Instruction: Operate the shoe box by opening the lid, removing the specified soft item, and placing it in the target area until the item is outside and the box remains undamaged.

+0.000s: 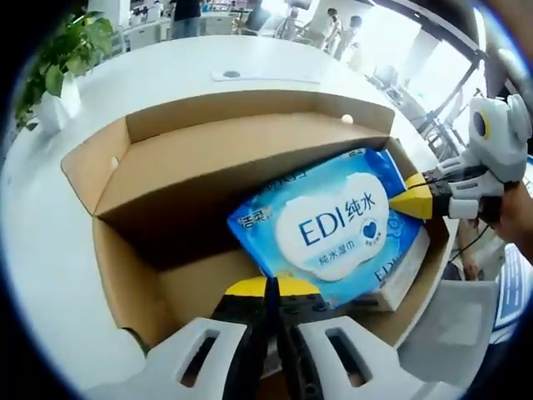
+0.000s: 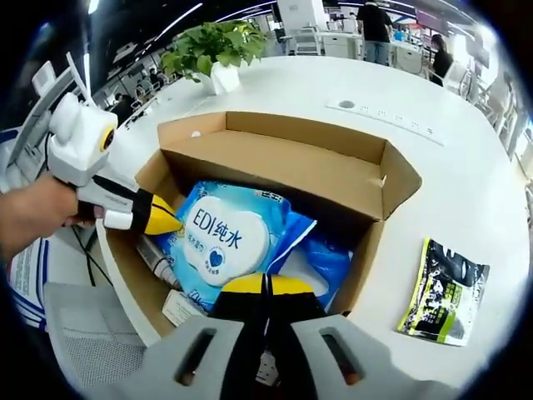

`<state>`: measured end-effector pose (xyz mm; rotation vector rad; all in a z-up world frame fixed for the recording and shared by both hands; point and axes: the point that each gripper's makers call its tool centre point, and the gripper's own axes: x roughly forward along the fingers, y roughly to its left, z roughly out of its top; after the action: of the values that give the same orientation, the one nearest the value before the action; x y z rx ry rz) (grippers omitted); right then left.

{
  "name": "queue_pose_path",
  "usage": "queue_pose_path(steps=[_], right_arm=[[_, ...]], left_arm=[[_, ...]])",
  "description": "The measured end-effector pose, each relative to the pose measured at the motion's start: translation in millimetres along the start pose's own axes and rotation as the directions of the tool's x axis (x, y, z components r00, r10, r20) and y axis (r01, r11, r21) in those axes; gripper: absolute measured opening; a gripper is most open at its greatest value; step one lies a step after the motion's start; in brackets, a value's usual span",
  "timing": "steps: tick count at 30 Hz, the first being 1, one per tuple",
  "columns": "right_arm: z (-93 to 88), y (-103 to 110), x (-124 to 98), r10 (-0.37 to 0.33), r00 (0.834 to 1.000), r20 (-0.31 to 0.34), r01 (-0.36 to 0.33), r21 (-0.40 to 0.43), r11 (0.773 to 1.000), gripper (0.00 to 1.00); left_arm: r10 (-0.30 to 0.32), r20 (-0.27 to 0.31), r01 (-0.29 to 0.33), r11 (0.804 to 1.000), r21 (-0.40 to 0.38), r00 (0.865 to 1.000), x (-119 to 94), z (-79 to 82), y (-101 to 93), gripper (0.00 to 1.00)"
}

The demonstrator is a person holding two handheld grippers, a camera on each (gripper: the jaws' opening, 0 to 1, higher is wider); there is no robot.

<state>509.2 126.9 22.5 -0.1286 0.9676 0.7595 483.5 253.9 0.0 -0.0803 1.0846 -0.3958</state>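
Observation:
An open cardboard shoe box [image 1: 133, 275] [image 2: 391, 179] lies on a white table, its lid folded back on the far side. Inside, a soft blue and white wet-wipes pack [image 1: 333, 221] [image 2: 221, 237] sits tilted over other packs. My left gripper [image 1: 271, 287] [image 2: 166, 219] is shut on the pack's near edge. My right gripper [image 2: 266, 285] [image 1: 412, 200] is shut on the opposite edge. A hand [image 2: 37, 208] holds the left gripper.
A second blue pack [image 2: 329, 262] and small items lie deeper in the box. A potted plant [image 1: 67, 50] [image 2: 212, 46] stands beyond the box. A black and green sachet [image 2: 441, 292] lies on the table [image 2: 466, 192]. A grey chair [image 2: 83, 325] is near the table edge.

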Motion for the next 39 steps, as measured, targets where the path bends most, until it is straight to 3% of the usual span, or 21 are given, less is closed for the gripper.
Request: queue_pose_path(steps=[15, 29, 39], right_arm=[[13.7, 10.7, -16.9, 0.022, 0.999, 0.030, -0.022, 0.015, 1.000, 0.00], [38.3, 13.5, -53.0, 0.016, 0.997, 0.078, -0.017, 0.019, 1.000, 0.00], [40.7, 4.8, -72.7, -0.003, 0.995, 0.104, -0.001, 0.033, 0.999, 0.00]], left_arm=[[0.005, 0.051, -0.006, 1.000, 0.001, 0.999, -38.9, 12.1, -3.1, 0.00], [-0.005, 0.087, 0.001, 0.998, 0.056, 0.996, -82.2, 39.0, -26.6, 0.00], [-0.025, 0.104, 0.017, 0.997, 0.078, 0.994, -91.5, 51.6, -42.6, 0.00]])
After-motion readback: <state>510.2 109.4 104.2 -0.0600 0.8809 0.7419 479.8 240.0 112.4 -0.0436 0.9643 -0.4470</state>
